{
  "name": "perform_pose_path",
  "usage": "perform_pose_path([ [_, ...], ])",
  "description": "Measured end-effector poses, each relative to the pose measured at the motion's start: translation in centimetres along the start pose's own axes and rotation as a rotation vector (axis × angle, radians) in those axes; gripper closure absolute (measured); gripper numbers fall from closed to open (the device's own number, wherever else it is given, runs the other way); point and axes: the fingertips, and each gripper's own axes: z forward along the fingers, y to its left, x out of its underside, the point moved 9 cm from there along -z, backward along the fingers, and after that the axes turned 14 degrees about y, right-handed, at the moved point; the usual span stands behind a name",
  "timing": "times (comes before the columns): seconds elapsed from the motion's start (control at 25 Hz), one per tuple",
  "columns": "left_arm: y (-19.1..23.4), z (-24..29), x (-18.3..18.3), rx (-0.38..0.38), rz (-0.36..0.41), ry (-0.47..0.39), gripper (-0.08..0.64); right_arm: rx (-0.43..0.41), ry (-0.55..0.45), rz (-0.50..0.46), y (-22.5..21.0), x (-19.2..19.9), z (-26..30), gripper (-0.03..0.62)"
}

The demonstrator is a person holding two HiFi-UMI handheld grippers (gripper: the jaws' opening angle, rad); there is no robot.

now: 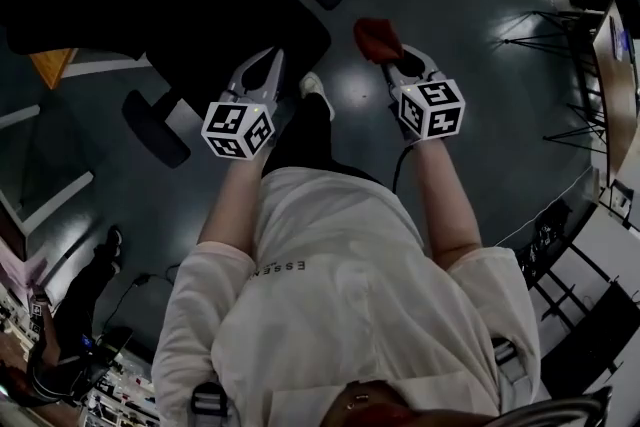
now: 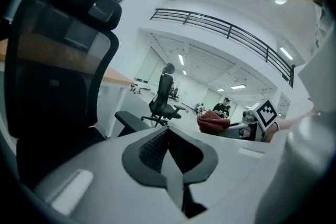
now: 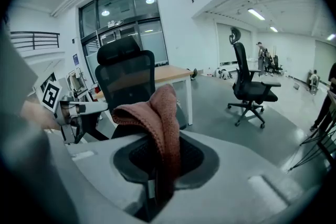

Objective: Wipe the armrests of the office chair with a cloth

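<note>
Right gripper view: right gripper [image 3: 157, 168] is clamped on a rust-red terry cloth [image 3: 160, 113] that drapes over the jaws. Head view shows only a red wad at frame upper centre. Left gripper [image 2: 169, 161] is closed and empty. I see the black mesh office chair [image 1: 215, 20] at upper left, with its padded black armrest [image 1: 155, 128] near the left gripper.

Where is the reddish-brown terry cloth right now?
The reddish-brown terry cloth is right of centre in the head view, clamped in the right gripper, just right of the black office chair and not touching it.
</note>
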Motion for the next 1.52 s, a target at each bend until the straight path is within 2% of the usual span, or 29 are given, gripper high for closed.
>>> perform_pose_path([
  [0.12,1.5,2.5,0.0,-0.010,-0.041,0.009,0.545,-0.024,0.039,0.009,-1.8,-1.2,2.3,0.541],
  [0.24,2.5,3.5,-0.6,-0.046,-0.050,0.031,0.545,-0.079,0.080,-0.014,-2.2,-3.1,4.0,0.541],
  [0.44,2.9,7.8,-3.6,-0.102,-0.087,0.068,0.545,-0.164,0.112,-0.051,-6.2,-9.6,7.7,0.540],
  [0.52,3.9,9.4,-3.6,-0.112,-0.109,0.075,0.545,-0.196,0.117,-0.075,-6.8,-11.6,10.6,0.541],
  [0.64,4.2,11.4,-3.1,-0.119,-0.108,0.099,0.545,-0.236,0.125,-0.133,-7.2,-13.7,14.2,0.540],
  [0.8,0.7,13.9,-3.4,-0.145,-0.077,0.102,0.545,-0.296,0.115,-0.209,-9.1,-16.1,16.0,0.540],
  [1.08,-0.2,18.5,-3.7,-0.247,-0.202,0.045,0.545,-0.391,0.145,-0.328,-10.7,-21.1,22.5,0.540],
  [1.2,-0.5,20.1,-3.3,-0.292,-0.233,0.029,0.545,-0.441,0.155,-0.393,-10.8,-22.3,24.9,0.540],
  [1.32,-0.9,21.5,-3.0,-0.322,-0.262,0.012,0.545,-0.483,0.171,-0.496,-10.7,-22.9,26.5,0.541],
  [1.52,-1.1,22.4,-2.3,-0.369,-0.282,0.007,0.545,-0.559,0.238,-0.675,-10.1,-21.9,27.8,0.541],
])
